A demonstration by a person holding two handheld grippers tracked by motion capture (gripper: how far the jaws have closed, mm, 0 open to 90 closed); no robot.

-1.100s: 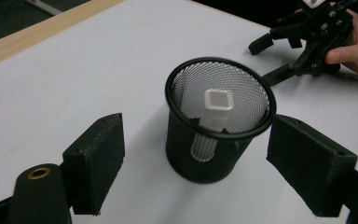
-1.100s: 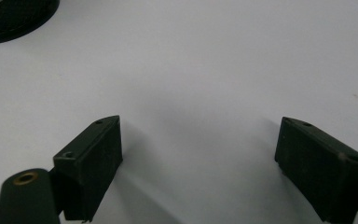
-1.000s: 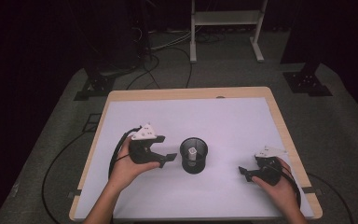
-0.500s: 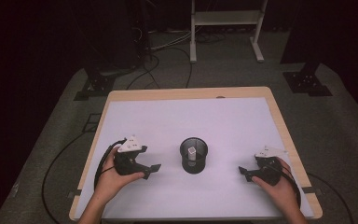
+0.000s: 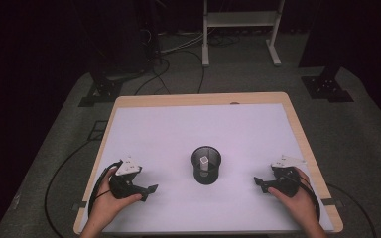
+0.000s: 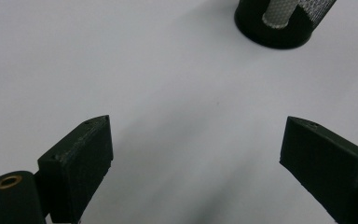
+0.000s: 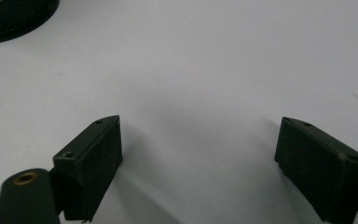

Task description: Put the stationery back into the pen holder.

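Observation:
A black mesh cup (image 5: 206,165) stands upright at the middle of the white table (image 5: 198,124), with a white cylinder (image 5: 205,160) inside it. My left gripper (image 5: 151,189) rests on the table near the front left, held by a hand, jaws wide apart and empty. The left gripper view has the cup (image 6: 279,23) at its top right, the white cylinder (image 6: 279,14) visible through the mesh. Near the front right lies my right gripper (image 5: 258,182), open and empty, pointing toward the cup. The cup's base (image 7: 14,18) sits at the right gripper view's top left corner.
The table has a wooden rim (image 5: 198,98). Beyond it, on the grey floor, are cables (image 5: 178,44), a white metal stand (image 5: 240,29) and black stand feet (image 5: 327,84). Bare white surface surrounds the cup on all sides.
My left gripper has drawn back from beside the cup toward the front left of the table. The right gripper has stayed in place.

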